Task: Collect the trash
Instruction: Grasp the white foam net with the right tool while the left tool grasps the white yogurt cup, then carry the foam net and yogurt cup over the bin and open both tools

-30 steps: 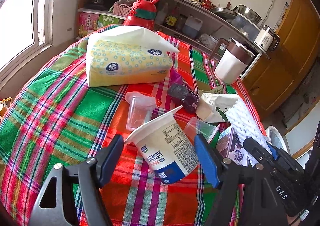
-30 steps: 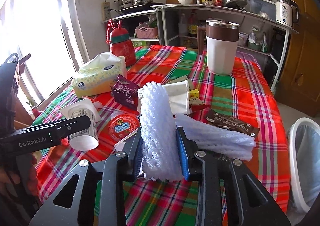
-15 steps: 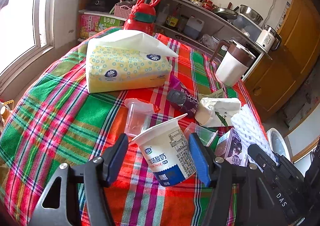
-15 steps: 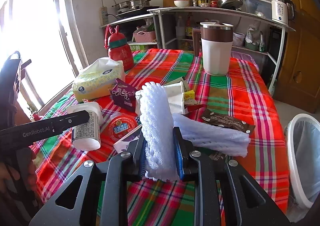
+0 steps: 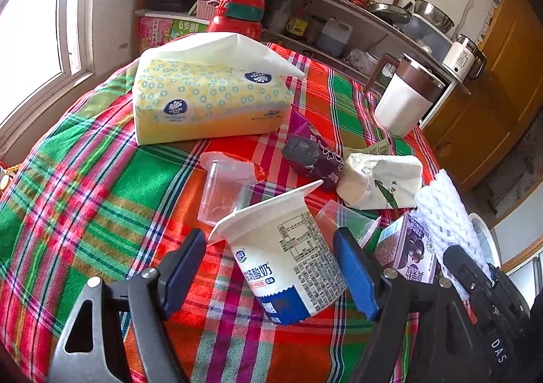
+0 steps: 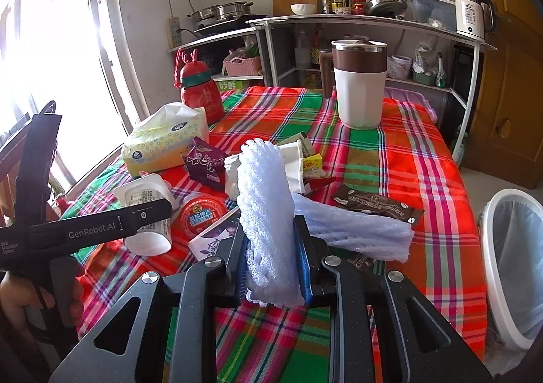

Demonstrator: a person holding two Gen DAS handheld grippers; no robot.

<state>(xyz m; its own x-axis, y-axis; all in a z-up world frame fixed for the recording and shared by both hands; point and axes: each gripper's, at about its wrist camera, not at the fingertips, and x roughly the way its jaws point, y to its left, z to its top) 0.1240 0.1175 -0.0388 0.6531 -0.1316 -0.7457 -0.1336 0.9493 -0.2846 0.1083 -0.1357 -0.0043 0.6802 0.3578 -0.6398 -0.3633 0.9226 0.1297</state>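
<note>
Trash is being gathered from the plaid tablecloth (image 6: 390, 152) with both grippers. A white foam fruit net (image 6: 268, 213) is clamped between the fingers of the right gripper (image 6: 271, 264) at lower centre of the right view, and a carry to the lined trash bin (image 6: 492, 213) at the right edge is judged to come next. In the left view, the tilted yogurt cup (image 5: 288, 260) at lower centre is straddled by the left gripper (image 5: 271, 267), whose jaws have just been opening and are spread clear of it; closing is needed. Both grippers are pitched down toward the table.
</note>
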